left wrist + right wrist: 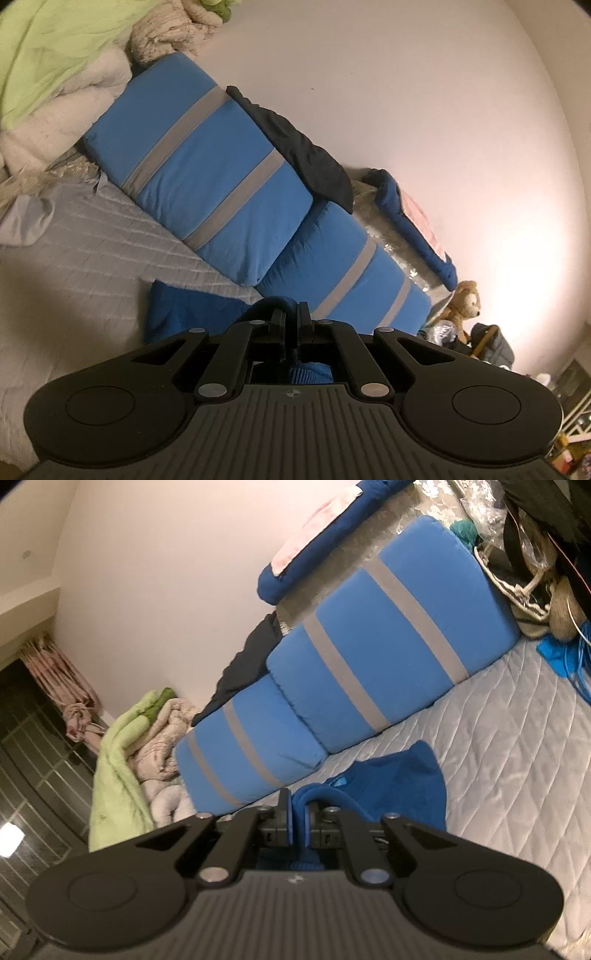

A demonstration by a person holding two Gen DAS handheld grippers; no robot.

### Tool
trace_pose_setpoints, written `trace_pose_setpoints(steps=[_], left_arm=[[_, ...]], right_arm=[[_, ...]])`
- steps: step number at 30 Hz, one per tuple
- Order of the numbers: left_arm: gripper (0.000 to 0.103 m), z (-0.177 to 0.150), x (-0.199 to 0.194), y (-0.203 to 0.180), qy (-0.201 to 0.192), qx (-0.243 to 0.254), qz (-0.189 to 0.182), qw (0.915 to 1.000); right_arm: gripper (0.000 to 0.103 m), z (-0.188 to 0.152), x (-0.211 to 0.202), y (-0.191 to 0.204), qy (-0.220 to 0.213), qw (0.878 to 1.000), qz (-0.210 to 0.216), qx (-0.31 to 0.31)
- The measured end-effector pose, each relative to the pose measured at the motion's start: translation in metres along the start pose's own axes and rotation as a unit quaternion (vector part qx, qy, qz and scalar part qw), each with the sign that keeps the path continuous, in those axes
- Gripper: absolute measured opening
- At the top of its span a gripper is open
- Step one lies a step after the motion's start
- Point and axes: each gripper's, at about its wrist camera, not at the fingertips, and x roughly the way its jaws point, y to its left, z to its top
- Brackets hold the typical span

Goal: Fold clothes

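**A:** Where is the garment?

**B:** A dark blue knit garment (192, 314) lies on the grey quilted bed (92, 258), in front of two blue pillows with grey stripes (207, 166). Part of it is lifted off the quilt.

**A:** What has hold of it?

**B:** Both. The left gripper (293, 314) has its jaws closed on a fold of the blue cloth, which also shows beneath them. The right gripper (297, 812) has its jaws clamped on a rolled edge of the same garment (399, 782); the rest trails onto the quilt to the right.

**A:** Anything else nearby?

**B:** A dark cloth (295, 147) drapes over the pillows' far edge, against the pale wall (406, 92). A light green blanket (114, 757) and cream bedding (166, 738) are heaped at one end, and a teddy bear (463, 299) sits past the other.
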Motion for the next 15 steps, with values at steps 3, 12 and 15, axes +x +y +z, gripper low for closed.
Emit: trace_pose_setpoints(steps=[3, 12, 15], left_arm=[[0.005, 0.005, 0.015, -0.001, 0.003, 0.008, 0.008, 0.9999], [0.005, 0.017, 0.066, 0.014, 0.023, 0.004, 0.042, 0.9988], [0.005, 0.018, 0.082, 0.026, 0.031, -0.004, 0.057, 0.9979]], right_arm=[[0.007, 0.009, 0.017, -0.006, 0.001, 1.0, -0.019, -0.004], [0.007, 0.026, 0.075, -0.031, 0.018, 0.998, -0.054, -0.002], [0.007, 0.028, 0.093, -0.04, 0.023, 0.998, -0.06, 0.005]])
